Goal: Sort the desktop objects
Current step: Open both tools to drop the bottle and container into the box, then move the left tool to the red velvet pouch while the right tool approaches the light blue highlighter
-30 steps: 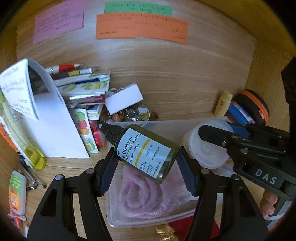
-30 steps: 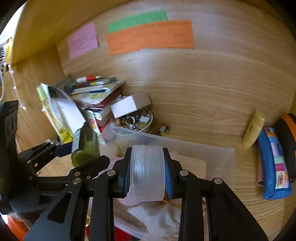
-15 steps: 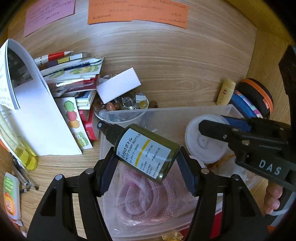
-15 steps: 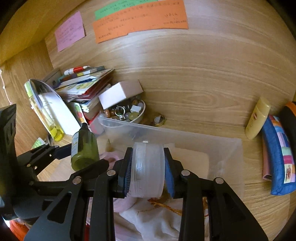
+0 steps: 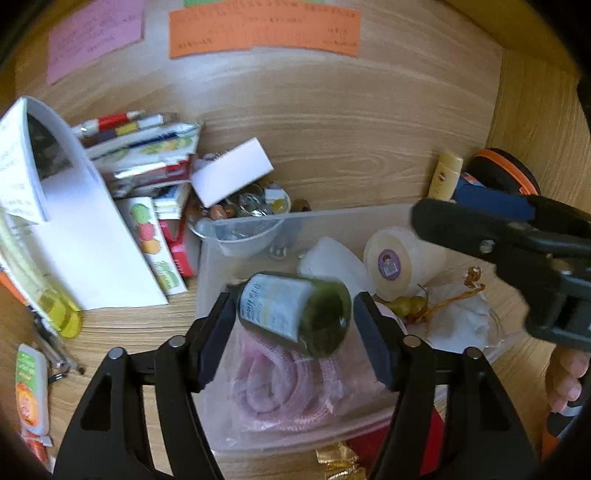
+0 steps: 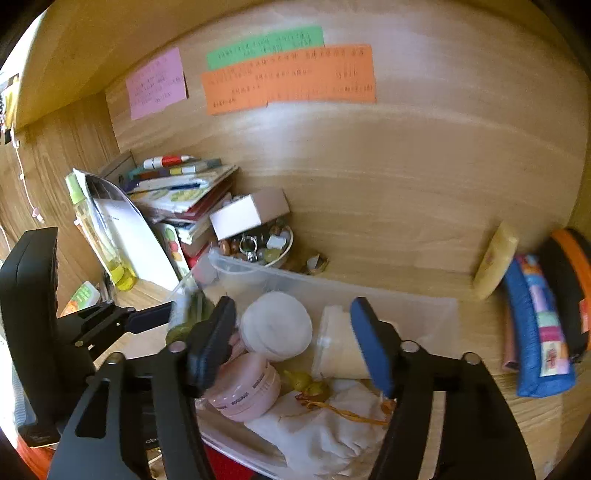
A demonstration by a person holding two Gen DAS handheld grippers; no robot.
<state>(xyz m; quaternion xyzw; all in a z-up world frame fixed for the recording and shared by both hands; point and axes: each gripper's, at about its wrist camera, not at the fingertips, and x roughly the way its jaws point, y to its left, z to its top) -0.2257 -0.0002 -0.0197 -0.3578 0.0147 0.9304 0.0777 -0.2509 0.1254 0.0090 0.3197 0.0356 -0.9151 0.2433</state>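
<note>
Green bottle (image 5: 293,309) between the spread left gripper (image 5: 294,325) pads, above the clear bin (image 5: 369,218).
Bottle's long axis points far-left, neck away; right gripper (image 6: 293,343) is spread, pinching nothing, over the bin's right half.

Green bottle (image 5: 293,308) label blurred; orange note (image 5: 264,31) writing illegible.

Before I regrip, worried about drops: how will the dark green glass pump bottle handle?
The dark green glass pump bottle lies tilted between the open left gripper fingers, so it probably slips free. Its round body likely rolls. Glossy glass is probably slippery and breakable.
</note>
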